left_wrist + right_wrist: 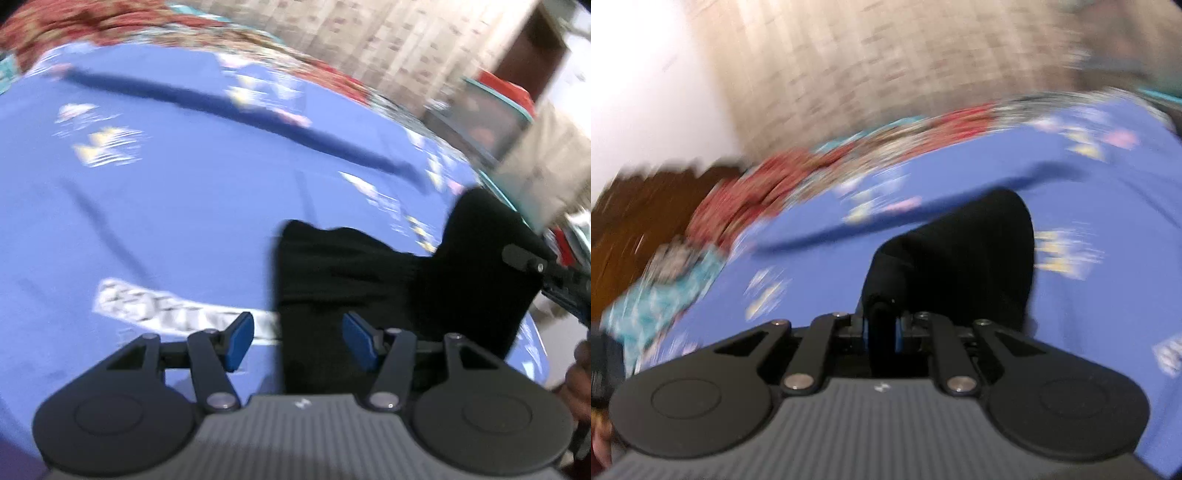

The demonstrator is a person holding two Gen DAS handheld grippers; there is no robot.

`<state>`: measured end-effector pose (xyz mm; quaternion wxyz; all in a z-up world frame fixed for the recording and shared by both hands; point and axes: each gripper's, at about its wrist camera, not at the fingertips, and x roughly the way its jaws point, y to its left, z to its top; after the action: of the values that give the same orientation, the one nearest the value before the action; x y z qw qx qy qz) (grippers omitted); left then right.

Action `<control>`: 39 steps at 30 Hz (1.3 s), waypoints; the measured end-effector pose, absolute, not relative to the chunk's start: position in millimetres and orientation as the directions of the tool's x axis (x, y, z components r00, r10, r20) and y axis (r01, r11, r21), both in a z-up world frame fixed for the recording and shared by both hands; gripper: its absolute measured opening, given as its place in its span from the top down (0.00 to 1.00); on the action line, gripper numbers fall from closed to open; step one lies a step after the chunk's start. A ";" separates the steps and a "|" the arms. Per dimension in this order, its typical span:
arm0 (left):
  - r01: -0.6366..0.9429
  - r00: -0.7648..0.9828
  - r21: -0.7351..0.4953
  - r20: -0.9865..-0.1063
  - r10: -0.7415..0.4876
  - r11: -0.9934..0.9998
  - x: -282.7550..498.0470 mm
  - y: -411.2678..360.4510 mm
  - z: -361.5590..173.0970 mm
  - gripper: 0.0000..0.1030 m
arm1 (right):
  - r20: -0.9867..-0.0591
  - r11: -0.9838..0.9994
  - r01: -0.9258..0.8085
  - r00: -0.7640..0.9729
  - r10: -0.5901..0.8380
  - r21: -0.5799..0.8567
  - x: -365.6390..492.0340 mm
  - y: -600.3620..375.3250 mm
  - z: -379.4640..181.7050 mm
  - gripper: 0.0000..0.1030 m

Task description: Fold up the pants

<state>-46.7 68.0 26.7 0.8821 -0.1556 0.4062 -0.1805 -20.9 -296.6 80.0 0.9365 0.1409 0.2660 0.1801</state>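
Observation:
Black pants (pixel 351 280) lie on a blue printed bedsheet (pixel 147 203). Their right part is lifted off the sheet. My left gripper (pixel 301 341) hovers over the pants' near left edge with its blue pads (pixel 242 339) well apart, and neither pad presses on the cloth. My right gripper (pixel 881 325) is shut on a bunched fold of the black pants (pixel 960 251), which rises away from its pads. In the left wrist view, the right gripper (pixel 524 258) shows at the right edge beside the raised cloth. Both views are blurred by motion.
A red floral blanket (pixel 110 29) borders the sheet's far side, also seen in the right wrist view (pixel 768 184). A teal-rimmed container with a red top (pixel 491 122) stands past the bed's right end. A beige patterned wall (pixel 886 74) lies behind. A hand (pixel 580 380) shows at the right edge.

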 end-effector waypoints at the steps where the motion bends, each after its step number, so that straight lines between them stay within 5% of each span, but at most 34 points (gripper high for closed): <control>1: 0.168 0.611 -0.423 -0.664 -0.431 0.891 -48.3 78.0 24.7 0.48 | -0.462 0.890 -0.320 0.767 0.444 0.323 -19.9 -271.8 77.9 0.86; 9: 0.068 0.616 -0.448 -0.684 -0.391 0.891 -53.3 115.7 9.8 0.48 | -0.714 0.817 -0.548 0.499 0.492 0.181 -7.0 -155.5 -7.4 0.85; 11: 0.087 0.613 -0.450 -0.679 -0.404 0.889 -52.7 112.3 11.9 0.48 | -0.705 0.816 -0.563 0.524 0.478 0.134 -13.5 -150.9 -9.4 0.83; 14: 0.132 0.608 -0.449 -0.667 -0.430 0.883 -47.5 101.8 16.7 0.48 | -0.672 0.777 -0.596 0.493 0.553 0.202 -16.1 -165.6 12.6 0.54; 15: 0.144 0.606 -0.449 -0.664 -0.437 0.882 -47.6 96.2 18.1 0.48 | -0.650 0.775 -0.592 0.502 0.571 0.223 -19.0 -172.2 20.6 0.52; 21: 0.241 0.609 -0.443 -0.624 -0.490 0.863 -43.8 66.2 35.3 0.48 | -0.516 0.838 -0.456 0.662 0.544 0.299 -20.0 -242.1 67.8 0.52; 28: 0.339 0.588 -0.377 -0.630 -0.507 0.862 -42.6 21.1 38.1 0.48 | -0.477 0.874 -0.384 0.734 0.484 0.297 14.7 -251.8 82.2 0.62; 33: 0.316 0.548 -0.371 -0.680 -0.487 0.873 -38.7 16.0 18.5 0.48 | -0.546 0.856 -0.425 0.660 0.516 0.296 25.9 -234.2 55.1 0.64; 36: 0.334 0.519 -0.350 -0.707 -0.481 0.875 -32.2 4.5 7.2 0.50 | -0.619 0.909 -0.405 0.689 0.376 0.102 26.2 -229.6 23.9 0.71; 39: 0.388 0.509 -0.310 -0.713 -0.483 0.868 -28.4 -14.3 3.6 0.50 | -0.626 0.941 -0.317 0.712 0.317 0.116 29.7 -252.8 12.7 0.71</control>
<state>-28.4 -14.3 3.6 0.8668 -0.0552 0.4272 -0.2513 29.7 -252.8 12.7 0.9252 0.0001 0.3385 0.1715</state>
